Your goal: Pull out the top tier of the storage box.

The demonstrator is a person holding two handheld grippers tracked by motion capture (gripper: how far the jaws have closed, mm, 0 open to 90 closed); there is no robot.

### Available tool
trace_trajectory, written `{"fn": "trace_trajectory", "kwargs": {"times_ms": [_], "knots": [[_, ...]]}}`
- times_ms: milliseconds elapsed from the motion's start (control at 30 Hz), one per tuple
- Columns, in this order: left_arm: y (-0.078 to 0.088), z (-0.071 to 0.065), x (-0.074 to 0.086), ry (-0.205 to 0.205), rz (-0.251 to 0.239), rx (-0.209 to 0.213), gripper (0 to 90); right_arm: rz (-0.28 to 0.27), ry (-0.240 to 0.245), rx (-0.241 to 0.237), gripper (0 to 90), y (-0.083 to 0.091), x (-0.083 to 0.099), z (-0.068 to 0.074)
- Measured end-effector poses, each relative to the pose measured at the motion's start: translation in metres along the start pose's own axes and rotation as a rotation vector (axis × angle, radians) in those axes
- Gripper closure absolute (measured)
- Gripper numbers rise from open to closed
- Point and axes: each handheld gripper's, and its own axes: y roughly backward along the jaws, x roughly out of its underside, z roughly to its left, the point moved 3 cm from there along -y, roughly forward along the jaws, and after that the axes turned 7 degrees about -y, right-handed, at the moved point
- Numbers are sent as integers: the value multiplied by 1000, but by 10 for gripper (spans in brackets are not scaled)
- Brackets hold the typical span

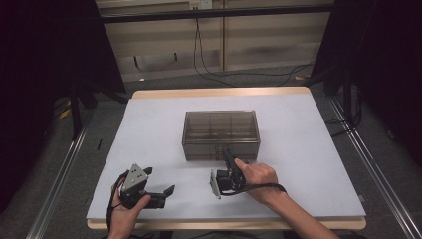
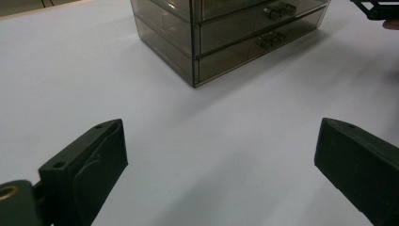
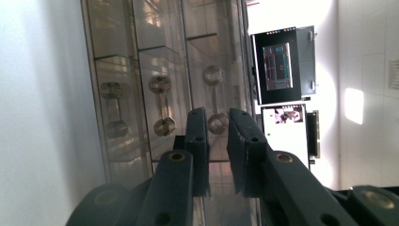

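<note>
The right gripper [image 3: 217, 120] has its jaws drawn close with a thin gap, tips at a drawer handle [image 3: 214, 123] on the front of the smoky drawer box [image 1: 220, 133]; whether they pinch it I cannot tell. The left gripper [image 2: 219, 155] rests spread wide over bare white table [image 1: 149, 134], well apart from the box. Open surface lies on every side of the box out to the table edges. No readable writing.

Grey floor [image 1: 45, 149], black cables [image 1: 214, 69] by pale wall panels [image 1: 164, 45], lit screens [image 3: 277, 63] behind
</note>
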Motion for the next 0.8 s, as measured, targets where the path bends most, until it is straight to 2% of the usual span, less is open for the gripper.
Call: {"fn": "trace_trajectory", "kwargs": {"times_ms": [67,100,167,233,300,333,433,500,633,667,800], "knots": [[0,0,0,-1,-2,-1,30,2,2,16,795,-1,0,0],[0,0,0,0,-2,0,30,15,-6,13,809,-1,0,1],[0,0,0,4,-1,1,30,5,6,12,812,-2,0,0],[0,0,0,4,-5,0,30,14,-5,17,813,-2,0,1],[0,0,0,3,-3,-2,30,-1,32,29,815,-3,-1,0],[0,0,0,6,-3,-1,30,10,17,24,815,-2,-1,2],[0,0,0,9,-6,0,30,5,30,28,815,0,-1,1],[0,0,0,7,-5,-1,30,22,13,23,815,3,-1,2],[0,0,0,6,-4,0,30,10,24,22,815,4,-2,1],[0,0,0,3,-2,-2,30,23,4,19,815,6,-2,3],[0,0,0,4,-3,-1,30,26,6,11,815,9,-3,3]]}}
